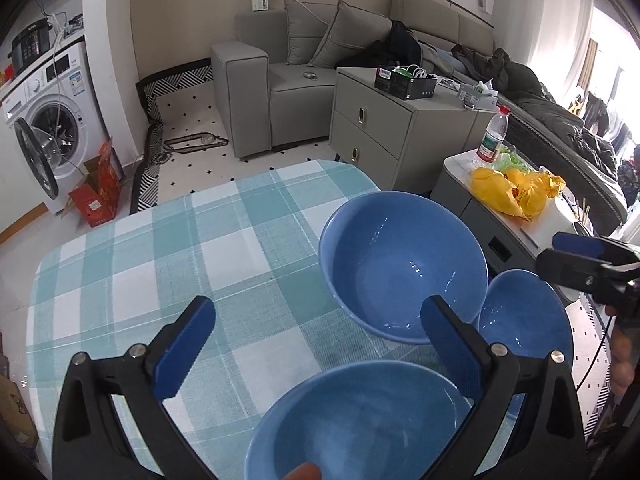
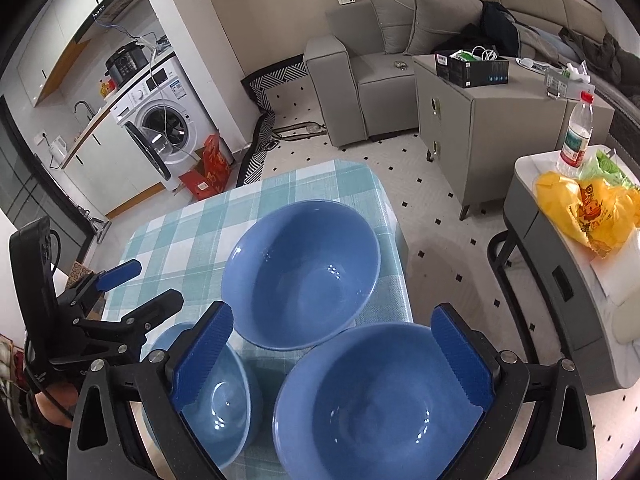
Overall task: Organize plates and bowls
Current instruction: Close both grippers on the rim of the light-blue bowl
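Tabletop (image 2: 192, 216): it was covered by a woven cloth in teal and white checks, flat and matte, lying under both hand-held grippers.
Far bowl (image 2: 300, 274): the largest bowl, deep and round, glossy blue, stood upright ahead of both hand-held grippers, near the right edge of the tabletop.
Right bowl (image 2: 376, 404): nearly as large, same smooth blue glaze, it lay directly below the right hand-held gripper (image 2: 332, 360), between its open fingers but not touched.
Small bowl (image 2: 218, 392): the smallest, it was under the left hand-held gripper (image 1: 320, 352), beside the right bowl.
Left hand-held gripper: its fingers were apart and held nothing.
Right hand-held gripper: fingers apart, empty too.
Step in hand: probably choosing a bowl to nest. I judge it best to pinch one rim with one pad inside and one outside, lift straight, then lower smaller into larger.
Caution: the glaze looked slippery and hard, so a firm, slow grip is needed.
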A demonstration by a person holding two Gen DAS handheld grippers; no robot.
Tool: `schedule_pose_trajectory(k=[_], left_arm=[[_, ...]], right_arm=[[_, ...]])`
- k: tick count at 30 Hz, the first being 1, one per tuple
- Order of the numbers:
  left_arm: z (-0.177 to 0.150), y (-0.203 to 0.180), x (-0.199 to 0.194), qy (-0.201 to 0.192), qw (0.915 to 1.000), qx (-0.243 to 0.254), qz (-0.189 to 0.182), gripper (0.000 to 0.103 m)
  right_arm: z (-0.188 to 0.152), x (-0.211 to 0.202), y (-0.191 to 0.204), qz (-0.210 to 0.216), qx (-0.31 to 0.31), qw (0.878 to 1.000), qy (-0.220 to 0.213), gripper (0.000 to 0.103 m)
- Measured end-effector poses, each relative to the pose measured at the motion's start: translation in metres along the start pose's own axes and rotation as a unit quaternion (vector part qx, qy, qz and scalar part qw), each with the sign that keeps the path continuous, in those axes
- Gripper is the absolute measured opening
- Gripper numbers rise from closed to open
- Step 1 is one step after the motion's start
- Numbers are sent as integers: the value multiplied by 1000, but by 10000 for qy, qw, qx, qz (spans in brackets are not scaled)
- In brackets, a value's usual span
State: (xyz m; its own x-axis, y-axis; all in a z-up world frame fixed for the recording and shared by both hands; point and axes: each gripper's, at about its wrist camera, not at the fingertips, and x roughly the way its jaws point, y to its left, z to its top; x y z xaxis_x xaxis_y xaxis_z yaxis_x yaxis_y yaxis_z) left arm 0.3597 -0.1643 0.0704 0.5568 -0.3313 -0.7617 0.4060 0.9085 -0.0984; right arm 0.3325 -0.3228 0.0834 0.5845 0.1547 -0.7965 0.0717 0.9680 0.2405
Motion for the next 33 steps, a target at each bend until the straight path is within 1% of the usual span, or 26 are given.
schedule_pose_trajectory(k=[3, 6, 8, 10, 11, 12, 13, 14, 16, 19, 21, 23, 24, 26, 28, 32, 33], left_arm=[[3, -2, 10, 51, 9999, 49, 81, 103], [6, -4, 20, 105, 9999, 118, 54, 102], [8, -4, 28, 165, 9997, 141, 108, 101], [8, -4, 34, 195, 9996, 175, 99, 94], [8, -4, 37, 247, 9995, 180, 69, 93], [8, -3, 41, 313, 9993, 177, 54, 89], [8, -3, 45, 367, 9992, 170, 20, 81], [7, -2, 49, 445, 9989, 159, -23, 79], [7, 0, 54, 527, 9985, 114, -76, 71], [6, 1, 62, 577, 9982, 45, -128, 65], [6, 0, 66, 599, 9981, 57, -142, 61], [6, -2, 70, 632, 9979, 95, -136, 61], [7, -3, 72, 633, 9978, 109, -133, 59], [8, -5, 74, 639, 9978, 123, -141, 56], [9, -6, 78, 684, 9974, 146, -146, 47], [9, -8, 82, 726, 9971, 187, -161, 40], [9, -9, 83, 738, 9970, 197, -161, 37]], right_arm=[[1, 14, -2, -49, 39, 9999, 106, 98], [4, 30, -4, -72, 68, 9997, 230, 94], [7, 38, -9, -64, 121, 9995, 279, 91], [9, 48, -14, -92, 201, 9991, 354, 83], [10, 53, -16, -93, 230, 9989, 408, 82], [11, 58, -18, -104, 250, 9986, 444, 81], [11, 60, -20, -114, 267, 9986, 451, 80], [11, 65, -22, -129, 285, 9984, 480, 80], [10, 70, -24, -114, 290, 9981, 530, 76], [11, 77, -26, -139, 289, 9979, 559, 74], [12, 81, -28, -115, 298, 9978, 580, 69], [12, 83, -29, -126, 292, 9978, 589, 67], [13, 84, -29, -135, 281, 9978, 592, 64], [13, 87, -30, -140, 288, 9977, 604, 62], [13, 88, -30, -124, 286, 9976, 610, 58], [13, 93, -32, -113, 299, 9974, 644, 52], [13, 94, -32, -118, 302, 9974, 644, 51]])
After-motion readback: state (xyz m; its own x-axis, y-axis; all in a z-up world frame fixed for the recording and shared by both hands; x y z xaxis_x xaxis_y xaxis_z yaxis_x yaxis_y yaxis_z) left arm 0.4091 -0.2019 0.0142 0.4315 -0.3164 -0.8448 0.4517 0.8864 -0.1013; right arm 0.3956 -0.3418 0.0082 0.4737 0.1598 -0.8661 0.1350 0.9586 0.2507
